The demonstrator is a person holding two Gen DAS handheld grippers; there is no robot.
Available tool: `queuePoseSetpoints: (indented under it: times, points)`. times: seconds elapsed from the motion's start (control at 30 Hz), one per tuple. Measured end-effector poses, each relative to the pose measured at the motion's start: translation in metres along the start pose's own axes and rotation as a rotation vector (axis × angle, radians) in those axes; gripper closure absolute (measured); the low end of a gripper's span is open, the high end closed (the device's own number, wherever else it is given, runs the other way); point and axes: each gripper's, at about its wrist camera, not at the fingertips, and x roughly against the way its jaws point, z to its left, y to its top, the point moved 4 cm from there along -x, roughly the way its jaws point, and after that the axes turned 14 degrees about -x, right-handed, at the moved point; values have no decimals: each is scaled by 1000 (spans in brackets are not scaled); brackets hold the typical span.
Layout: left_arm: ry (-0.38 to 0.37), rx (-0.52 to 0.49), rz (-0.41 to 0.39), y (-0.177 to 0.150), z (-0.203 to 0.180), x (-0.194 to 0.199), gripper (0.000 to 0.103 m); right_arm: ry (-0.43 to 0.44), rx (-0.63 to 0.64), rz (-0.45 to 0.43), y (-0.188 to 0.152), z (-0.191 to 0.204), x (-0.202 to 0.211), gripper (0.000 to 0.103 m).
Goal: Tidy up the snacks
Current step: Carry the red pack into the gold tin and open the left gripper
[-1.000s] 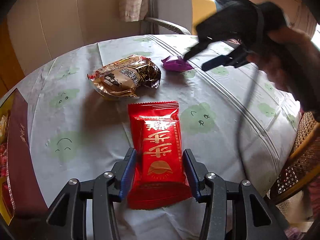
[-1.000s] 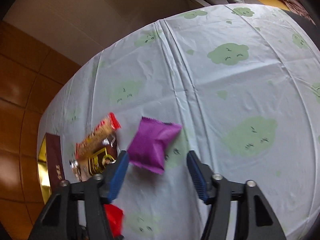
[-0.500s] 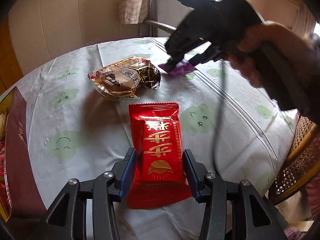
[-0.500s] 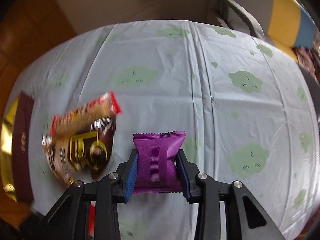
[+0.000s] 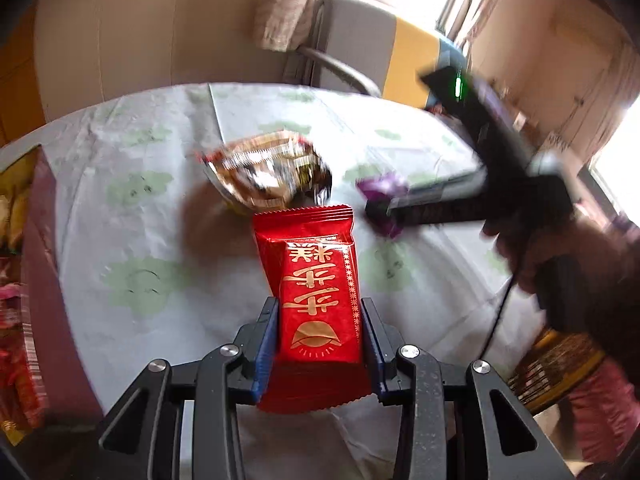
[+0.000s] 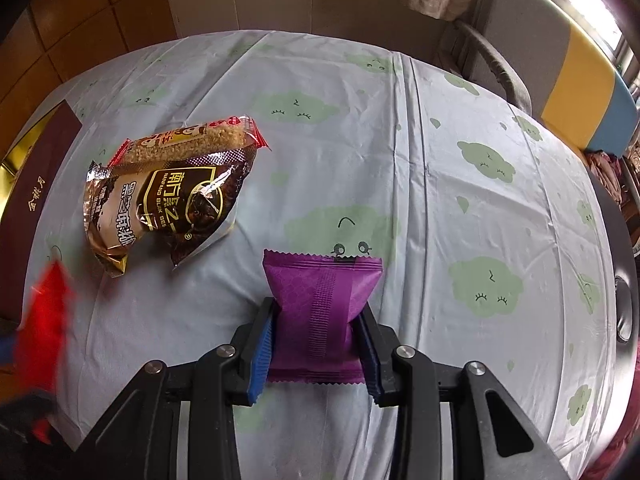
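Note:
My left gripper (image 5: 319, 342) is shut on a red snack packet (image 5: 316, 292) with gold characters and holds it above the table. My right gripper (image 6: 316, 344) is shut on a purple snack packet (image 6: 318, 312), lifted off the cloth. In the left wrist view the right gripper (image 5: 384, 210) shows with the purple packet (image 5: 382, 188) at its tip. A brown and gold snack bag (image 6: 168, 196) lies on the table with a red-ended bar packet (image 6: 192, 140) behind it. The red packet shows blurred at the left of the right wrist view (image 6: 46, 320).
The round table has a pale cloth with green clouds (image 6: 440, 160). A dark red gift box (image 6: 36, 192) with gold lining and snacks inside sits at the table's left edge (image 5: 36, 280). A grey chair (image 6: 520, 40) stands behind the table. A wicker chair (image 5: 560, 360) is at the right.
My left gripper has closed on the red packet and lifted it. My right gripper has lifted the purple packet and swung nearer, to the right of the brown bag.

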Motion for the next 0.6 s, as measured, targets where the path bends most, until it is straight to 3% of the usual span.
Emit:
queuePoseSetpoints:
  times: [0.17, 0.33, 0.43, 0.6]
  points:
    - [45, 108, -113, 12, 40, 59, 64, 20, -3, -11, -7, -6, 10, 65]
    - [152, 338, -169, -4, 124, 105, 64, 14, 4, -14, -9, -5, 12, 65]
    - [268, 519, -132, -33, 189, 122, 64, 12, 6, -23, -10, -6, 12, 65]
    - [318, 733, -47, -78, 258, 122, 64, 5, 0, -27, -9, -6, 10, 65]
